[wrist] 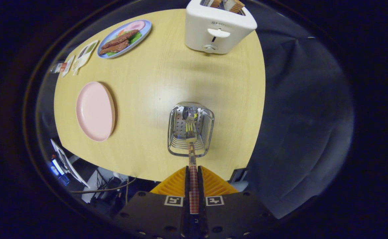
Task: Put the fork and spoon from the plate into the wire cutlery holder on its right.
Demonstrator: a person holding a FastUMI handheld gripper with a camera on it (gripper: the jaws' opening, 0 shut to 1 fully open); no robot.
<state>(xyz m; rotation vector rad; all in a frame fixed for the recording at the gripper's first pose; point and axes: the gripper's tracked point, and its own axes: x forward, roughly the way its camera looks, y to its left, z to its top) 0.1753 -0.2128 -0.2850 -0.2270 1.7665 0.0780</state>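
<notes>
The gripper [194,176] was clamped shut on the checked handle of a fork [192,156], its long axis pointing straight ahead, tines down inside the wire cutlery holder [190,129].

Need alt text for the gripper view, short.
The tongs are shut on a checked-handled utensil, its head inside the wire cutlery holder just ahead. An empty pink plate lies left of the holder; a white toaster stands beyond.

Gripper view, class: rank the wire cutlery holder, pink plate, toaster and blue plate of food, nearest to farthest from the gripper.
From the gripper:
1. Wire cutlery holder, just ahead of the fingers.
2. Pink plate, left.
3. Toaster and blue plate, far: too close to call.
</notes>
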